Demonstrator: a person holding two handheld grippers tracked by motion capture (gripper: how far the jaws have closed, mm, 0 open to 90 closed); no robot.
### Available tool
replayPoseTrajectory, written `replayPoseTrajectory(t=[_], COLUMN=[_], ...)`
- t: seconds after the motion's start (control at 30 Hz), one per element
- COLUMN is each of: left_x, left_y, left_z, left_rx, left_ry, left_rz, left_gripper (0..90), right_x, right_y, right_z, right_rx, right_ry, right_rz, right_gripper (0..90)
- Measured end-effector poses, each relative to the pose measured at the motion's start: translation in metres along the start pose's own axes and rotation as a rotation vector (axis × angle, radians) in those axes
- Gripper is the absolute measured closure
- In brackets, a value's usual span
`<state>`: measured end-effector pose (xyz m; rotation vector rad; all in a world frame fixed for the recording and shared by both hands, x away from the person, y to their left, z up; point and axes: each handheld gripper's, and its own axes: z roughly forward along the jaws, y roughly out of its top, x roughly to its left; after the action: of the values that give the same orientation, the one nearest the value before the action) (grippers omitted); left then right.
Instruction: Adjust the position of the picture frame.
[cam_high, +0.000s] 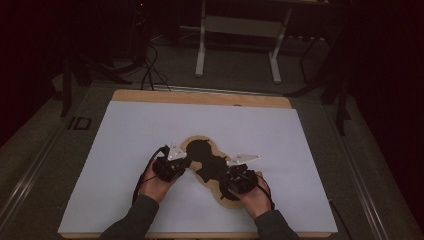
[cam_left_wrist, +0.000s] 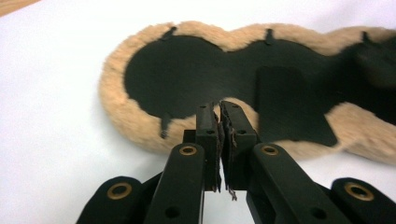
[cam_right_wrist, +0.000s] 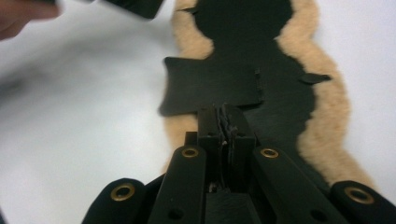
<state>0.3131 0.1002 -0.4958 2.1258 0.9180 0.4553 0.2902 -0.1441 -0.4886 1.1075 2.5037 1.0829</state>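
Two forearms in dark sleeves reach in from the near edge of the table, each hand carrying a black two-jaw gripper toward the middle of the work surface. Beneath them, a large white sheet (cam_high: 150, 130) covers almost the whole wooden tabletop (cam_high: 200, 97), with a strip of bare wood showing along the far edge.

At the centre of the sheet lies a fleece pad (cam_high: 194, 144) with a wavy, lobed outline: tan pile runs round the rim, and a black panel (cam_high: 201, 150) covers its upper face. It lies flat and runs at a slant from the middle of the sheet toward the person's right hand.

The left gripper (cam_high: 184, 163) sits at the pad's left flank, beside its far lobe. In the left gripper view its jaws stand pressed together with nothing between them, their tips over the tan edge of the pad (cam_left_wrist: 135, 126). The right gripper (cam_high: 226, 176) rests over the pad's near end. In the right gripper view its jaws are likewise closed on themselves, poised above the black panel (cam_right_wrist: 243, 28), just behind a loose rectangular black flap (cam_right_wrist: 205, 88) that spreads out past the fleece onto the white sheet.

Small black tabs (cam_left_wrist: 270, 36) cross the fleece rim at intervals.
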Motion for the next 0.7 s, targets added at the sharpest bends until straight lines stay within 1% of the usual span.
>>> replayPoseTrajectory(t=[0.07, 0.1, 0.17, 0.23, 0.3, 0.33, 0.37, 0.4, 0.53, 0.6, 0.7], left_x=[0.004, 0.006, 0.010, 0.016, 0.017, 0.022, 0.023, 0.024, 0.025, 0.025, 0.025], left_y=[0.003, 0.004, 0.006, 0.008, 0.008, 0.010, 0.011, 0.011, 0.014, 0.015, 0.015], left_z=[0.003, 0.004, 0.009, 0.014, 0.016, 0.022, 0.025, 0.027, 0.036, 0.039, 0.041], left_rx=[0.006, 0.012, 0.018, 0.025, 0.030, 0.039, 0.045, 0.049, 0.076, 0.093, 0.099], left_ry=[0.007, 0.010, 0.019, 0.029, 0.032, 0.039, 0.040, 0.042, 0.049, 0.055, 0.069], left_rz=[-0.006, -0.002, -0.012, -0.026, -0.031, -0.042, -0.047, -0.049, -0.039, -0.020, -0.018], left_gripper=[86.7, 86.7, 86.8, 86.9, 87.2, 87.2, 88.6, 89.2, 90.0, 90.0, 90.0], right_x=[0.005, 0.008, 0.013, 0.018, 0.020, 0.022, 0.027, 0.029, 0.036, 0.037, 0.039], right_y=[-0.002, -0.003, -0.006, -0.008, -0.010, -0.011, -0.014, -0.015, -0.019, -0.021, -0.025], right_z=[0.000, 0.000, 0.000, 0.001, 0.002, 0.003, 0.005, 0.005, 0.009, 0.011, 0.015], right_rx=[-0.002, 0.001, 0.008, 0.016, 0.016, 0.021, 0.027, 0.032, 0.043, 0.050, 0.066], right_ry=[0.009, 0.014, 0.022, 0.029, 0.034, 0.038, 0.044, 0.047, 0.054, 0.051, 0.052], right_rz=[-0.010, -0.015, -0.031, -0.036, -0.045, -0.043, -0.061, -0.067, -0.083, -0.095, -0.100], right_gripper=[87.2, 87.2, 87.2, 87.3, 87.2, 87.3, 87.3, 87.3, 87.4, 87.5, 87.6])
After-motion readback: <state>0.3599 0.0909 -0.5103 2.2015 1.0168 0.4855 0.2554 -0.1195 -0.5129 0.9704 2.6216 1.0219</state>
